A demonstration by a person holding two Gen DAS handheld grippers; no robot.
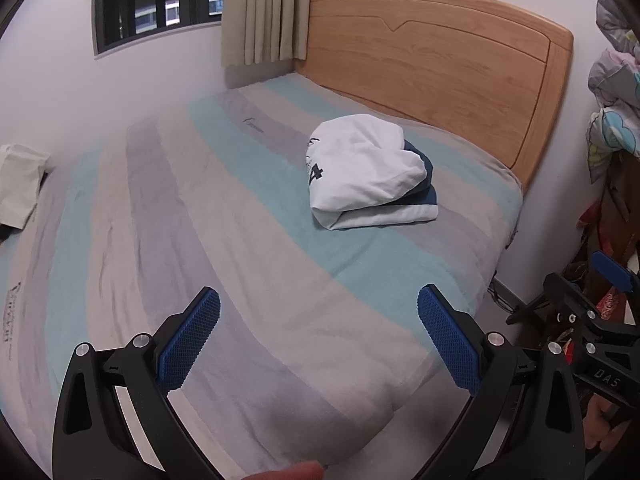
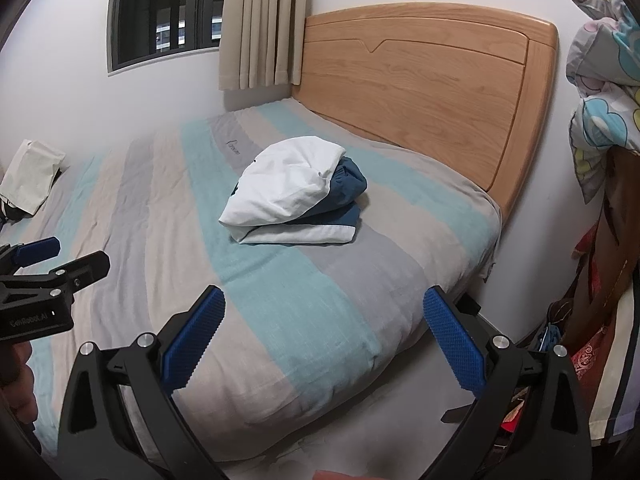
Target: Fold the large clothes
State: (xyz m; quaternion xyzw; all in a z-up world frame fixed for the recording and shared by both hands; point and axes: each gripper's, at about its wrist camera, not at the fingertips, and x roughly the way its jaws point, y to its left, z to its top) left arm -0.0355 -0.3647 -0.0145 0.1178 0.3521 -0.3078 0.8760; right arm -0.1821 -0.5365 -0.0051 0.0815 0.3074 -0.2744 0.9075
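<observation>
Folded white-and-navy garment (image 1: pixel 368 172) near bed (image 1: pixel 240 240) headboard end, left gripper (image 1: pixel 318 336) and right gripper (image 2: pixel 324 340) jaws spread, both empty over foot edge

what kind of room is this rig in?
Almost certainly a home bedroom: a bed with a striped cover and a wooden headboard, a curtained window, and a folded white-and-blue garment lying on the bed.

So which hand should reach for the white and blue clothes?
Probably the right. The right tool sits nearer the headboard end, where the folded clothes lie. Both it and the left tool are open and empty.
</observation>
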